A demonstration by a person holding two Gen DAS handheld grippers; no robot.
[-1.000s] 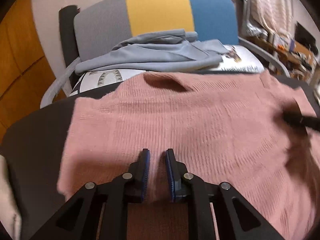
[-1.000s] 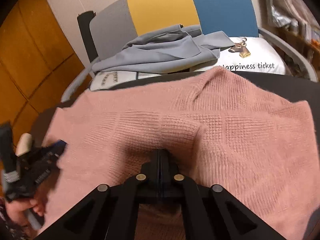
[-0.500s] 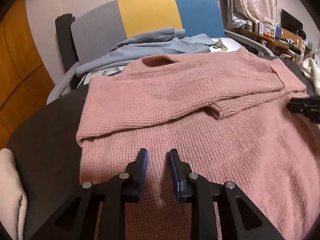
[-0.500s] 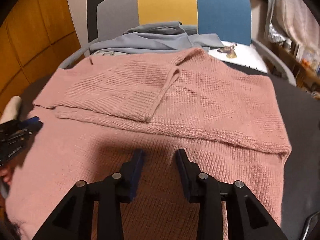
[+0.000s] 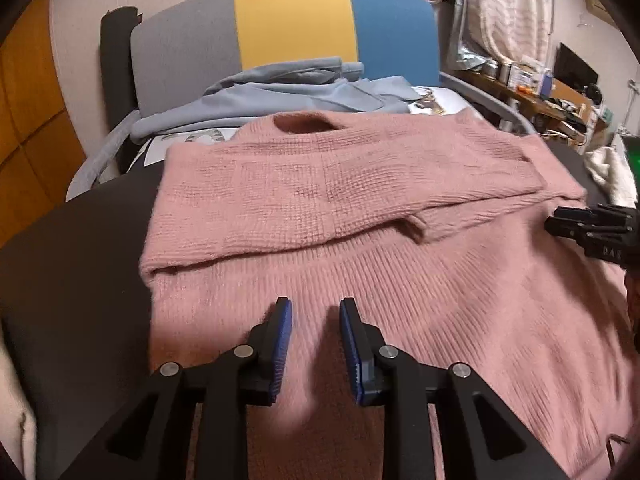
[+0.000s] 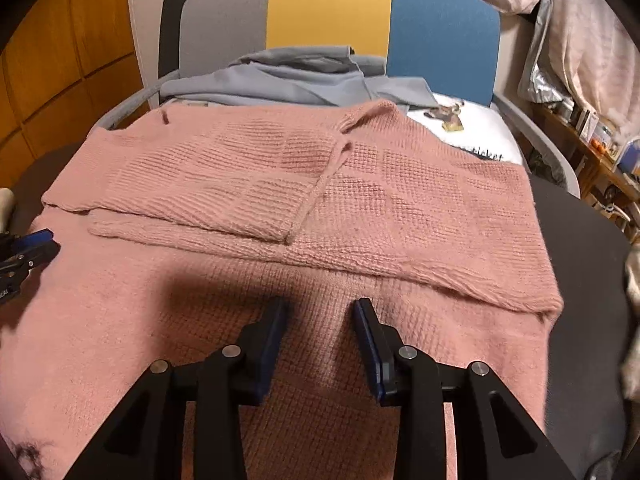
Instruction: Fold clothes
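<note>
- The left tool (image 5: 315,312) is held with its jaws parted and nothing between them, low over the near part of the pink knit sweater (image 5: 360,208).
- The right tool (image 6: 320,312) is likewise parted and empty above the same garment.
- The sweater is spread flat on a dark worktop (image 5: 72,264), its upper part already laid over in a folded band, neckline away from the tools.
- The knit is judged soft, limp and light, apt to stretch and sag; the near hem corners are judged the best hold.
- Bare worktop is seen at both side edges.
- A chair (image 6: 328,4) carrying a grey garment (image 6: 296,76) stands just beyond, limiting forward room.
</note>
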